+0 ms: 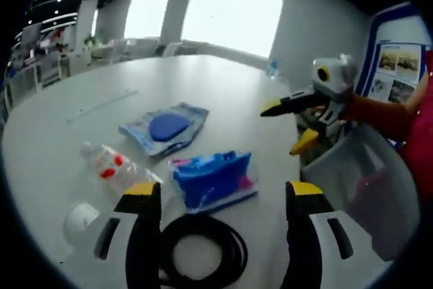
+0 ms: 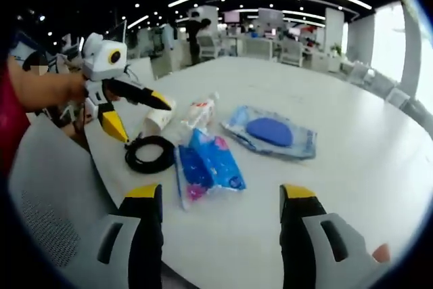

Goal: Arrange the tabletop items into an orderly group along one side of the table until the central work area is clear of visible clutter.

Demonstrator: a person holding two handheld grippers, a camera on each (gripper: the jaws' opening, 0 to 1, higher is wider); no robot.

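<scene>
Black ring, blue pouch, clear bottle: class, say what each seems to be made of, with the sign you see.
Black ring: probably rubber or plastic cord; matte, coiled loops.
Blue pouch: thin plastic film, likely; glossy, crinkled, printed blue and pink.
Clear bottle: probably clear plastic; see-through with a red-marked label.

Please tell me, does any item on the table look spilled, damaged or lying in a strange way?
Nothing looks spilled or broken. The plastic bottle lies on its side rather than upright, next to the blue packet and the black cable coil. The pouch with the blue disc lies slightly apart.
</scene>
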